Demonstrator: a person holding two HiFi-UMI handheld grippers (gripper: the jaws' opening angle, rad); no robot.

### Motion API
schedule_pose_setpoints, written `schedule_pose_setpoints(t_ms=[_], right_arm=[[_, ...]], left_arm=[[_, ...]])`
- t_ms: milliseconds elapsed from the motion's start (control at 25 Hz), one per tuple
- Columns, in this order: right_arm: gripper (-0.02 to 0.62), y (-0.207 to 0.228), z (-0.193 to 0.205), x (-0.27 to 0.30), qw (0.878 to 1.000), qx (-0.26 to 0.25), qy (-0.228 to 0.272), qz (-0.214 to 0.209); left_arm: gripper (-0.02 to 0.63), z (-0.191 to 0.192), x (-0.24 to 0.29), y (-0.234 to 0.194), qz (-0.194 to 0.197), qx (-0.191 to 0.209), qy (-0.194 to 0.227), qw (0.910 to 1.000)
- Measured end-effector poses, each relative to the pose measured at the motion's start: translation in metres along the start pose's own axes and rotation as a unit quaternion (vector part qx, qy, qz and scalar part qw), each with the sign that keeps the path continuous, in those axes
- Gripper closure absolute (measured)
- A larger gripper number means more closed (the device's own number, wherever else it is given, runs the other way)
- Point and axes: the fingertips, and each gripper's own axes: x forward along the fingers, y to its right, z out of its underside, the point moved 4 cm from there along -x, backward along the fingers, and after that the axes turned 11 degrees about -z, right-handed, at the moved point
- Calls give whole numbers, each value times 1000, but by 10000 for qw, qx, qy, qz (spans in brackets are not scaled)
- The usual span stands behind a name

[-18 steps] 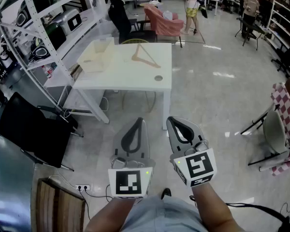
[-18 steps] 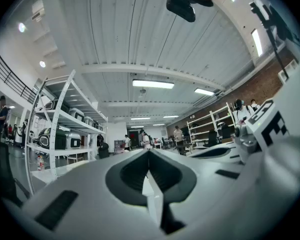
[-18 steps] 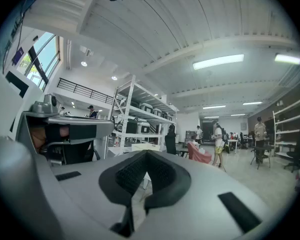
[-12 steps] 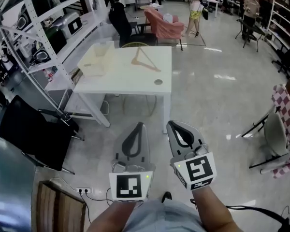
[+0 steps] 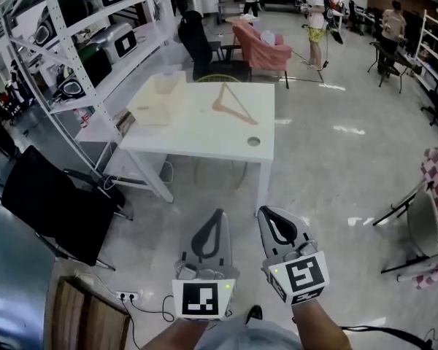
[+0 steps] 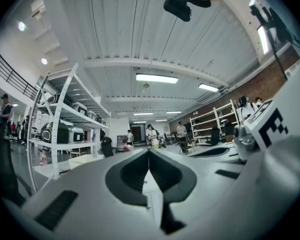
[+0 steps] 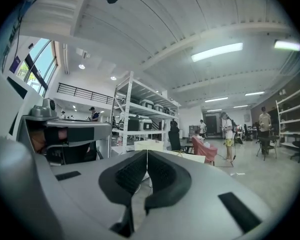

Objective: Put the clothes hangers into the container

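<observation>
Both grippers are clenched on nothing: left gripper (image 5: pixel 218 214) and right gripper (image 5: pixel 264 212) hang side by side, low over the floor. The wooden hanger (image 5: pixel 231 105) lies flat on the white worktop (image 5: pixel 204 133), straight ahead and well apart from both, with its long side slanting away from me. The container (image 5: pixel 158 99) sits just left of it. Neither gripper looks clearly nearer, so I'd say it's walk up first

head view: high, steeply down, table (image 5: pixel 197 133) far | gripper views: low, level, forward | shared: shelving (image 5: pixel 68 64)
</observation>
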Motion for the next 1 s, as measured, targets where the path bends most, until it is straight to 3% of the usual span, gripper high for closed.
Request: schedule_pose_setpoints(t_ms=[520, 1000], right_arm=[[583, 48, -18, 159, 9999, 6, -65, 140], [584, 77, -30, 256, 9996, -85, -33, 278]], left_arm=[[594, 3, 141, -101, 115, -192, 202, 9995], [595, 10, 224, -159, 255, -216, 315, 9989]])
